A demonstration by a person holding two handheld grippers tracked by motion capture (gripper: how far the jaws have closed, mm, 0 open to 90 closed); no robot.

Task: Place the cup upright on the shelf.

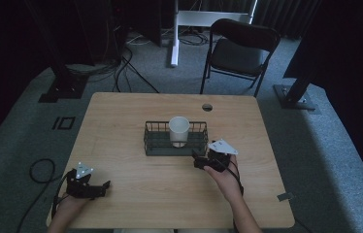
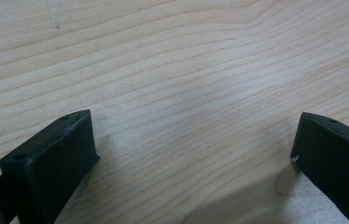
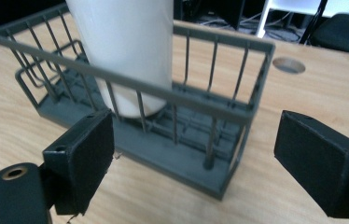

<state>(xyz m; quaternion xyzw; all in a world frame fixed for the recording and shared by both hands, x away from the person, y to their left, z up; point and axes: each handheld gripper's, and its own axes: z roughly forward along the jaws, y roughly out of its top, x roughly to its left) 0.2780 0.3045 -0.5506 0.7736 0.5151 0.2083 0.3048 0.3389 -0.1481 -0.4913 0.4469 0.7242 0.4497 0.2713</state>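
1. The left gripper (image 1: 103,186) rests low on the near left part of the wooden table (image 1: 121,204), held in the person's left hand (image 1: 70,201). In the left gripper view its jaws stand wide apart over bare wood grain, with nothing between them.
2. The right gripper (image 1: 195,160) sits further in, held by the right hand (image 1: 225,179), just beside the near right corner of the wire basket (image 1: 153,145). Its jaws are spread wide and grip nothing; in the right gripper view (image 3: 196,149) the basket's near corner lies between and beyond them, apart from both pads.
3. The dark wire basket stands at the middle of the table. A white cup (image 1: 179,130) stands upright inside it, toward the right half, rising above the rim. In the right gripper view the cup (image 3: 126,46) is plain: no label, brand or writing can be read on it.
4. Beyond the basket, a round cable hole (image 1: 207,107) lies near the table's far edge.
5. Past the table, a black folding chair (image 1: 240,51) stands on the grey floor.
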